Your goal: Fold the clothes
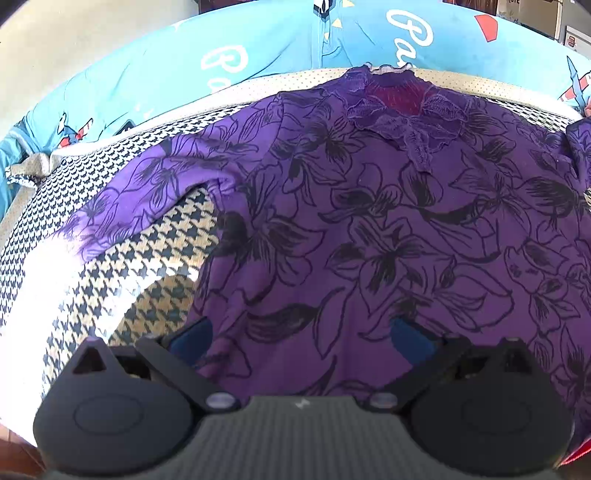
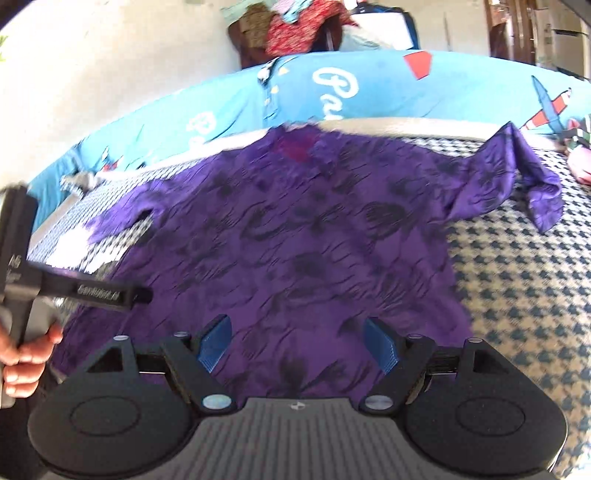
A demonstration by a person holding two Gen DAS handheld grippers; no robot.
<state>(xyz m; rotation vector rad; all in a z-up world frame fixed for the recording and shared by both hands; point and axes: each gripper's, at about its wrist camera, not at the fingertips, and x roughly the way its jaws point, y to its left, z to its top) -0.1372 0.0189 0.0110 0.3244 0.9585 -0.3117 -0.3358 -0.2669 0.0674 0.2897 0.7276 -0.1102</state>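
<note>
A purple top with black flower print [image 1: 369,229] lies spread flat, front up, on a houndstooth surface [image 1: 155,240], neckline at the far side. Its left sleeve [image 1: 140,199] stretches out to the left. In the right wrist view the top [image 2: 295,240] is blurred; its right sleeve [image 2: 532,184] lies crumpled at the far right. My left gripper [image 1: 301,339] is open and empty over the hem near the top's left side. My right gripper [image 2: 297,343] is open and empty over the hem. The left gripper's body [image 2: 74,291] shows at the left, held by a hand.
A blue printed bedsheet [image 1: 277,40] lies beyond the houndstooth surface [image 2: 517,277]. A heap of clothes [image 2: 295,29] sits on a chair at the back. Bright sunlight falls on the surface's left part [image 1: 40,288].
</note>
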